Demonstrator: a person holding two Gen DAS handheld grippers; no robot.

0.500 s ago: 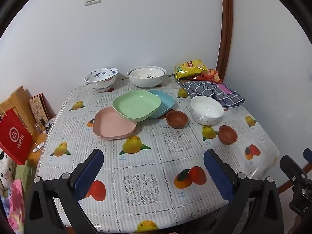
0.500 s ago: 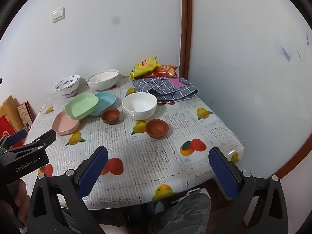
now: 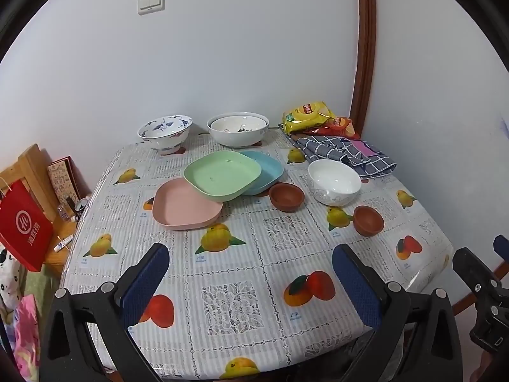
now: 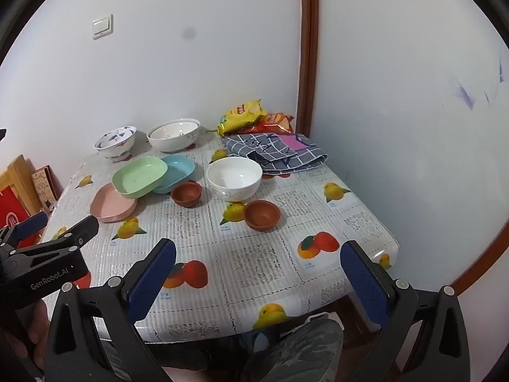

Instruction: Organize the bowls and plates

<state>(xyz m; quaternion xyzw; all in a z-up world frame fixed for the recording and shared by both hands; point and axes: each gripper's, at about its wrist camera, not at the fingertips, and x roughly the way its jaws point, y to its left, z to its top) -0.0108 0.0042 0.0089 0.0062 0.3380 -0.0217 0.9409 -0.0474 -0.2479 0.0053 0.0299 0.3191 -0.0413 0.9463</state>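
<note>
On the table a green plate (image 3: 222,175) leans on a pink plate (image 3: 183,208) and a blue plate (image 3: 268,172). Two small brown bowls (image 3: 286,195) (image 3: 368,219) flank a white bowl (image 3: 334,182). A blue-patterned bowl (image 3: 165,132) and a large white bowl (image 3: 238,127) stand at the back. The same dishes show in the right wrist view: green plate (image 4: 140,176), white bowl (image 4: 234,178), brown bowl (image 4: 261,214). My left gripper (image 3: 251,273) is open and empty over the table's near edge. My right gripper (image 4: 257,267) is open and empty, near the front right.
Snack bags (image 3: 310,113) and a checked cloth (image 3: 346,152) lie at the back right corner by the wall. A red bag (image 3: 24,229) and a wooden stand (image 3: 28,165) are left of the table. The fruit-print tablecloth (image 3: 235,299) fills the foreground.
</note>
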